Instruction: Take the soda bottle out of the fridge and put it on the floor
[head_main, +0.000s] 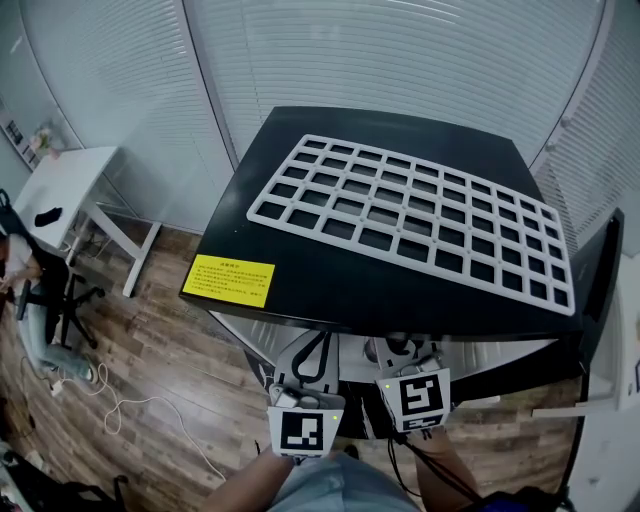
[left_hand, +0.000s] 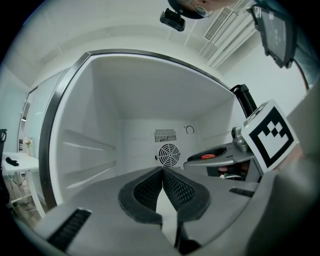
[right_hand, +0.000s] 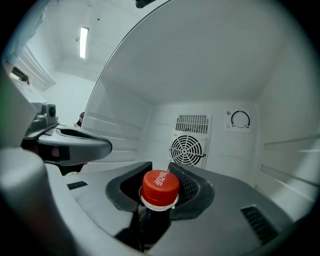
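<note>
The soda bottle (right_hand: 160, 186), dark with a red cap, stands upright inside the white fridge (right_hand: 210, 75). My right gripper (right_hand: 160, 172) is shut on its neck, with a pad against each side just below the cap. My left gripper (left_hand: 162, 172) hangs beside it in the fridge opening, shut with its tips touching and nothing between them. In the left gripper view the right gripper (left_hand: 216, 156) shows at the right with a bit of red cap. In the head view only both grippers' marker cubes (head_main: 300, 432) show, below the fridge's black top (head_main: 320, 260).
A white grid rack (head_main: 420, 220) and a yellow label (head_main: 229, 280) lie on the fridge top. The open door (head_main: 600, 290) stands at the right. A fan grille (right_hand: 187, 149) and a dial (right_hand: 240, 120) are on the back wall. A white table (head_main: 70, 185) and a cable (head_main: 130, 405) are on the wooden floor at left.
</note>
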